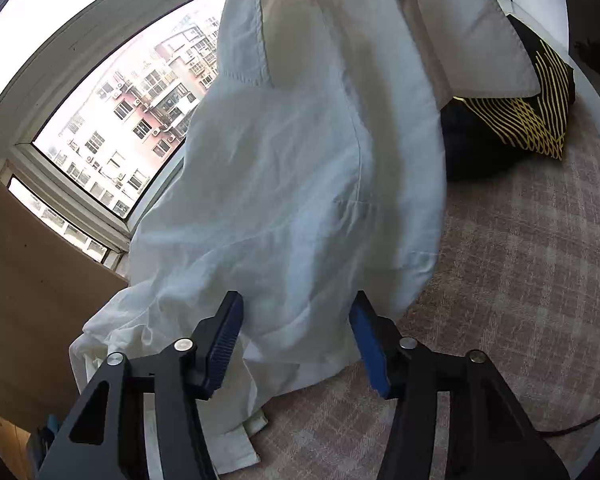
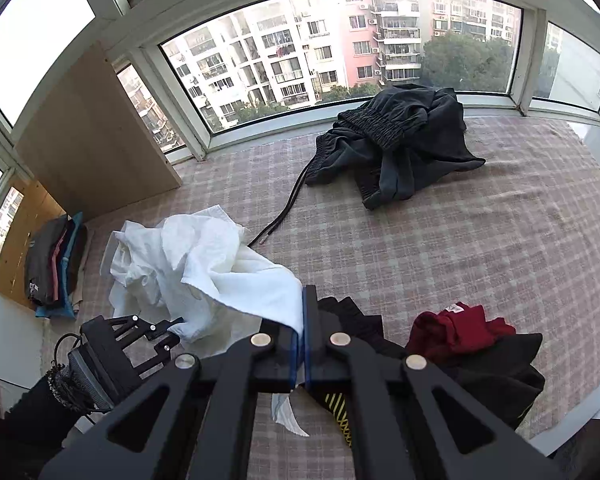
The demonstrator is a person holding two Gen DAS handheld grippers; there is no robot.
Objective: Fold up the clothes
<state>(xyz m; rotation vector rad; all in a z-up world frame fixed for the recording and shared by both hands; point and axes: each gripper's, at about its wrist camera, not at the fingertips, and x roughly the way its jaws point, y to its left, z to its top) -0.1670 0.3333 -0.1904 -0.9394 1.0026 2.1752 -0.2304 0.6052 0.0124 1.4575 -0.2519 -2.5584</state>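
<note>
A white garment hangs crumpled in front of the left wrist camera, and its lower part trails on the plaid cover. My left gripper is open; its blue pads stand wide apart with a bulge of the white cloth between them. In the right wrist view the white garment rises from a heap up to my right gripper, which is shut on one edge of it. My left gripper shows there at the lower left, with its tips against the cloth heap.
A dark clothes pile with a drawstring lies by the window. A red garment and a black-and-yellow one lie near the right gripper. Folded clothes are stacked beside a wooden panel on the left.
</note>
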